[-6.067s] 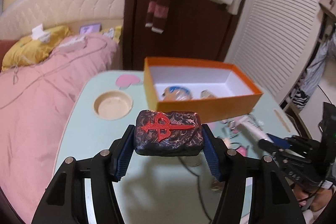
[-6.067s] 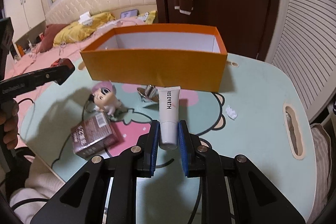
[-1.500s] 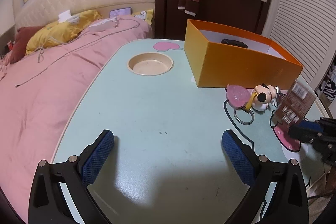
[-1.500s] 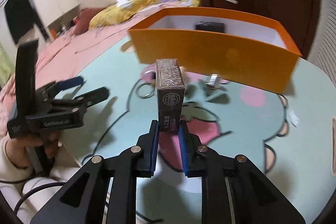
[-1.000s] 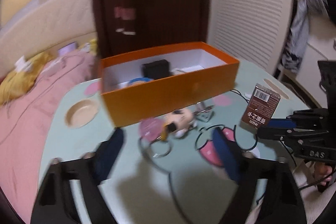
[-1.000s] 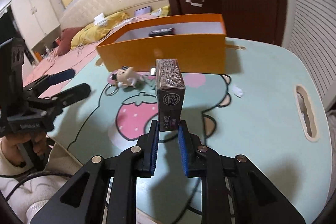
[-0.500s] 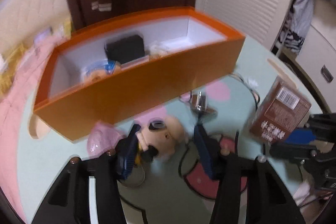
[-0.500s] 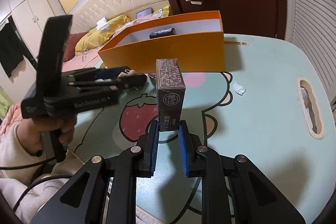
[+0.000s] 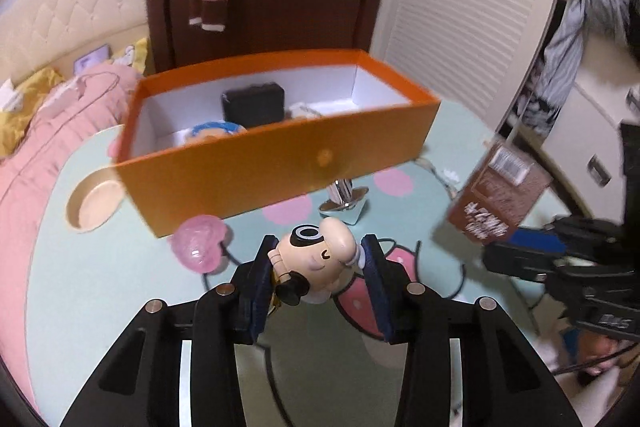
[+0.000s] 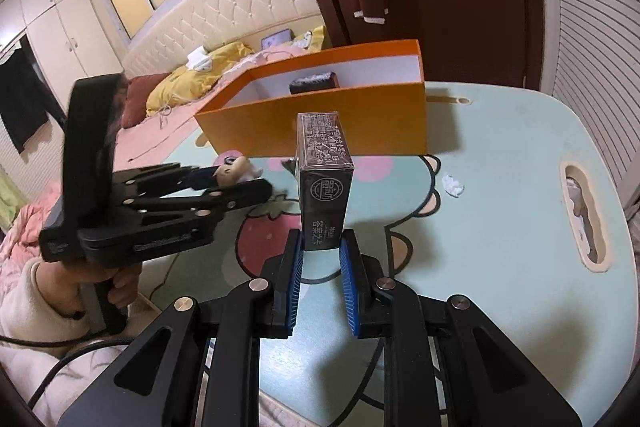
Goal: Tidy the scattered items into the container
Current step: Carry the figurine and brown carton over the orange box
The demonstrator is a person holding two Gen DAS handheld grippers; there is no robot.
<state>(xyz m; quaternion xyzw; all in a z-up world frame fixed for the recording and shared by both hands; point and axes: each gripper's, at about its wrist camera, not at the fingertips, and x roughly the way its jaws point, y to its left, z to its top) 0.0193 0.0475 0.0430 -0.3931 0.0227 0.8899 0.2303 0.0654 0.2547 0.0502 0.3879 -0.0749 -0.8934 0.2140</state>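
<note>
Pale green and printed with pink cartoon shapes, the table (image 10: 500, 227) is flanked by a pink bed (image 9: 24, 163) on one side. An orange box (image 9: 280, 163) is set toward the table's far edge, with a dark block (image 9: 253, 103) and a blue-haired toy (image 9: 214, 131) seen inside. The left claw (image 9: 316, 267) is clamped on a small doll figure (image 9: 316, 263), just in front of the box's near wall. A brown carton (image 10: 325, 183) is gripped upright by the right claw (image 10: 320, 267) above the table's middle. A pink heart charm (image 9: 200, 243) and a silver clip (image 9: 344, 203) are left lying beside the box.
</note>
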